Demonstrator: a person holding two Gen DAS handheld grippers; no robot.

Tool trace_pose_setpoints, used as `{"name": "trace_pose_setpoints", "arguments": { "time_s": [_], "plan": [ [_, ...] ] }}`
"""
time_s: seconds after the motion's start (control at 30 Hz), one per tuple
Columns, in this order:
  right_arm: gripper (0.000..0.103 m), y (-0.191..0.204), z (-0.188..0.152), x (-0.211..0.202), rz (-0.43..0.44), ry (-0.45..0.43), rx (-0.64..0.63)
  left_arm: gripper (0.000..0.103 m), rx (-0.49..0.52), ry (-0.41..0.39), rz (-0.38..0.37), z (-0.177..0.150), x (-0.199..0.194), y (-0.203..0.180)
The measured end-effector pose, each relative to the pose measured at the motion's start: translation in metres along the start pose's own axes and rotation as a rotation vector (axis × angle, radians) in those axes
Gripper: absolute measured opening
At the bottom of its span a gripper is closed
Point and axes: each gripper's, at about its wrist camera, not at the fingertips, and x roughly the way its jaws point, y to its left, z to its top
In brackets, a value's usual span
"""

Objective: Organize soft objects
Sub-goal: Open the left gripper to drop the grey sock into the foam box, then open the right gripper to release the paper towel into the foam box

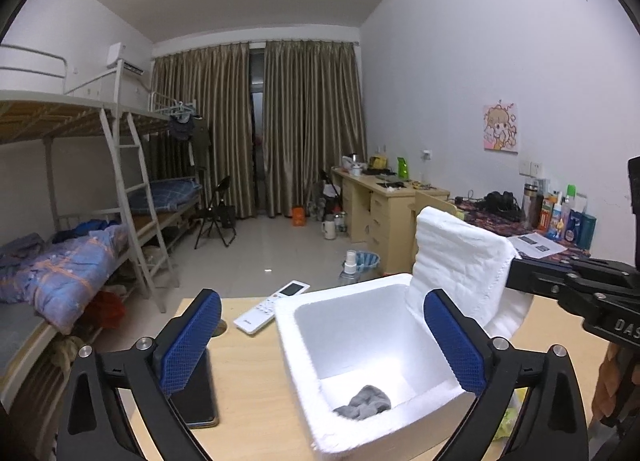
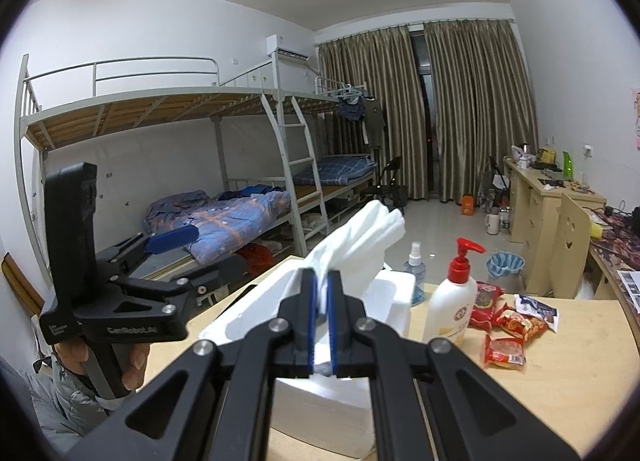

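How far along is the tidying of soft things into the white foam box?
Done: a grey cloth already lies at the bottom of the foam box. In hand: the right gripper is shut on a white towel held over the box rim, while the left gripper is open and empty. Left: lowering the towel inside.

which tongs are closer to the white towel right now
Right. The right tongs are shut on the white towel, holding it over the foam box. The left tongs stand open around the box, apart from the towel.
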Motion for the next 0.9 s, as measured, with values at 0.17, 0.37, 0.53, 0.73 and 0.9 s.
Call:
{"name": "trace_pose_setpoints", "arguments": {
  "time_s": [0.17,0.37,0.53,0.73,0.9],
  "plan": [
    [0.007,0.004,0.0,0.014,0.019,0.018,-0.001,0.103,-0.012,-0.013,0.04,-0.002,-0.01,0.01],
    [0.007,0.009,-0.002,0.028,0.039,0.045,-0.006,0.103,-0.026,-0.009,0.055,-0.007,-0.016,0.021],
    [0.007,0.011,-0.003,0.039,0.047,0.069,-0.009,0.103,-0.035,-0.001,0.068,-0.009,-0.016,0.027],
    [0.007,0.01,-0.005,0.054,0.045,0.107,0.002,0.103,-0.045,0.005,0.07,-0.012,-0.015,0.032],
    [0.048,0.008,-0.01,0.067,0.04,0.161,0.017,0.103,-0.047,0.012,0.069,-0.015,-0.013,0.033]
  ]
}}
